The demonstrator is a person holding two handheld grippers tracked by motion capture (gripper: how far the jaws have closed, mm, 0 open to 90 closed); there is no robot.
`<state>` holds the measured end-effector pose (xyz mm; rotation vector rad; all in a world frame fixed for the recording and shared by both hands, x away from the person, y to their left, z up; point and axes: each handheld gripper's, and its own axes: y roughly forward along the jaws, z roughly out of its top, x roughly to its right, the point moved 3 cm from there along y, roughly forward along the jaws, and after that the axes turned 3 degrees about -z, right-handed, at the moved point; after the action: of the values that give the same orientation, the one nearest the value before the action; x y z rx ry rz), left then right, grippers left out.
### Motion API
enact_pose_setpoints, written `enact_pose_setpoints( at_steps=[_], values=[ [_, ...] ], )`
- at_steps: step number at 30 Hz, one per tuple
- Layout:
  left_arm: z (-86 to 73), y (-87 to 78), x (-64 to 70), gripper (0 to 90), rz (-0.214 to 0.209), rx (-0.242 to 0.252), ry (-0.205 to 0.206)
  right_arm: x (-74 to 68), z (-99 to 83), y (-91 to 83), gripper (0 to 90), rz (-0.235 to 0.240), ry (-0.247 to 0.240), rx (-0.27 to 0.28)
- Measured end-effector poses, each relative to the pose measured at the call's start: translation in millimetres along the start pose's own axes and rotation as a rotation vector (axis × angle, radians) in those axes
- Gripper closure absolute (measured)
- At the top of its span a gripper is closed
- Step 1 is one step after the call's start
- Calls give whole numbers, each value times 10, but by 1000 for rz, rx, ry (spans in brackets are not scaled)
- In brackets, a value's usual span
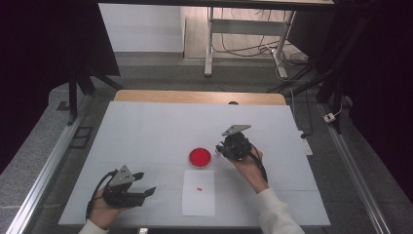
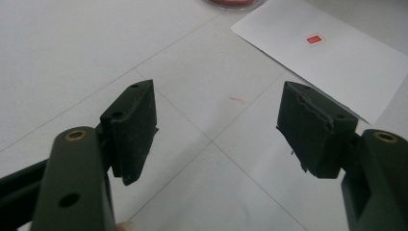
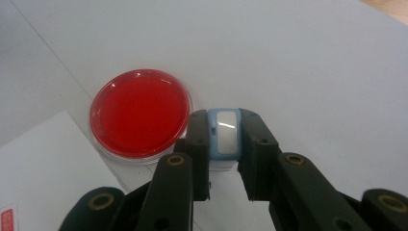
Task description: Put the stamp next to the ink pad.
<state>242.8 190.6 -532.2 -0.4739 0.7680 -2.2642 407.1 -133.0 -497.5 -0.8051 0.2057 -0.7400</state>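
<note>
- We see the right gripper [image 3: 225, 144] with its jaws closed on a small light-blue plastic block with a pale grey face [image 3: 224, 136], held just right of a round clear dish of red medium [image 3: 139, 111].
- In the high view, we find the dish [image 1: 200, 157] near the middle of the white table [image 1: 146, 131], the right gripper [image 1: 225, 147] just beside it.
- The left gripper [image 2: 216, 127] has its jaws wide apart and empty, low over the near left of the table.
- We note a white paper sheet with a small red mark [image 1: 198, 192] just near of the dish.
</note>
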Motion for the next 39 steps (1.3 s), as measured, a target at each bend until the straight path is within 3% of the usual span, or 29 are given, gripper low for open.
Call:
enact_pose_setpoints(
  at_steps=[16,18,27,30,39],
  values=[
    [4,-9,12,291,3,3,-6,-25,-29,157,740,13,-39,-30],
    [4,-14,9,290,3,6,-7,-21,-31,157,692,14,-38,-26],
    [2,-23,-6,288,9,14,-8,19,-15,31,445,28,5,88],
    [1,-20,-18,288,12,15,-9,36,-21,-49,428,38,21,126],
    [4,-17,-43,289,19,22,-4,-17,-180,-333,422,4,-22,192]
  ],
)
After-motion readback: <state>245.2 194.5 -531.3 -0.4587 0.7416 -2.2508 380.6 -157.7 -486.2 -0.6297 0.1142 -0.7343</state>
